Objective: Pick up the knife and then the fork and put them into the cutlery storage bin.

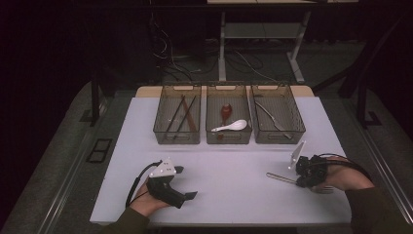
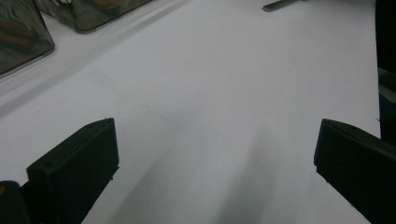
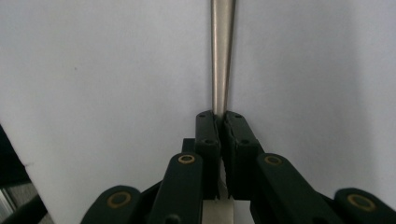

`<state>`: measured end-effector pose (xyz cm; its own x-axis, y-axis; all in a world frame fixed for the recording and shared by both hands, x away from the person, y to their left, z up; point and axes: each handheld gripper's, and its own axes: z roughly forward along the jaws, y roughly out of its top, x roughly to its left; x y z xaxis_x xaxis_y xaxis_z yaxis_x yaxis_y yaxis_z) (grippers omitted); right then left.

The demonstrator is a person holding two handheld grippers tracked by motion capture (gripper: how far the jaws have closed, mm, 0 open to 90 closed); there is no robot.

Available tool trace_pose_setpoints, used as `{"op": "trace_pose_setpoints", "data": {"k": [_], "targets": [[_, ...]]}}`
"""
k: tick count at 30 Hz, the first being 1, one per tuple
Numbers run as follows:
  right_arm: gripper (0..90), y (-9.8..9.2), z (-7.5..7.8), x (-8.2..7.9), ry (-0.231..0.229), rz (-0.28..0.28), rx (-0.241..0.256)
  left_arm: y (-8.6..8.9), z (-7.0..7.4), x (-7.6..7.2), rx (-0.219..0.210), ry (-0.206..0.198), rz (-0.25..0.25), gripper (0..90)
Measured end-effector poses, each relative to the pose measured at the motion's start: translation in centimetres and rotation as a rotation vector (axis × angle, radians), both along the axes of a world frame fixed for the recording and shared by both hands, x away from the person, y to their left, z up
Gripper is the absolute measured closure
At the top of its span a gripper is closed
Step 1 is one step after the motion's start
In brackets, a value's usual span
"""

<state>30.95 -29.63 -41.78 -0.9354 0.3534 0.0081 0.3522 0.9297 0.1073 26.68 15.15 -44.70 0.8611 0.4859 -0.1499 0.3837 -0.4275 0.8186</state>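
Right gripper [image 1: 301, 181]: your jaws are clenched on the metal utensil [image 1: 281, 178], near the table's [image 1: 229, 161] right edge
Left gripper [image 1: 185, 183]: your jaws are spread, released; bare surface ahead
Bins [image 1: 229, 119]: far edge

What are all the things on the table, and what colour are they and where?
table: 1, white, under everything.
bins: 3, clear grey, side by side at the far edge of the table.
sticks: a few, dark and brown, in the left bin; too small to count.
white spoon: 1, white, in the middle bin.
red utensil: 1, dark red, in the middle bin behind the white spoon.
silver utensil: 1, silver, in the right bin.
metal utensil: 1, silver, on the near right of the table, clamped at one end.
left hand-held gripper: 1, black, near left, jaws wide apart, holding nothing.
right hand-held gripper: 1, black, near right, jaws shut on the metal utensil.
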Motion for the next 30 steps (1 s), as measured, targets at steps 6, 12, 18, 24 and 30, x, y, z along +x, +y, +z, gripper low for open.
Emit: {"op": "trace_pose_setpoints", "data": {"k": [6, 12, 18, 24, 30], "targets": [[84.5, -0.5, 0.2, 0.2, -0.031, -0.045, 0.077, 0.0, 0.0, 0.0, 0.0, 0.0, 0.0, 0.0], [84.5, -1.6, 0.7, 0.6, -0.074, -0.091, 0.186, 0.1, 0.0, 0.0, 0.0, 0.0, 0.0, 0.0], [84.5, -2.6, 1.0, 0.6, -0.108, -0.144, 0.259, 0.0, 0.0, 0.0, 0.0, -0.001, -0.002, 0.0], [84.6, -3.0, 1.5, 0.8, -0.138, -0.187, 0.31, 0.0, 0.0, 0.0, 0.0, 0.0, -0.001, 0.0], [84.5, -3.5, 2.0, 1.1, -0.183, -0.249, 0.397, 0.0, 0.0, 0.0, 0.0, -0.001, -0.002, 0.0]]}}
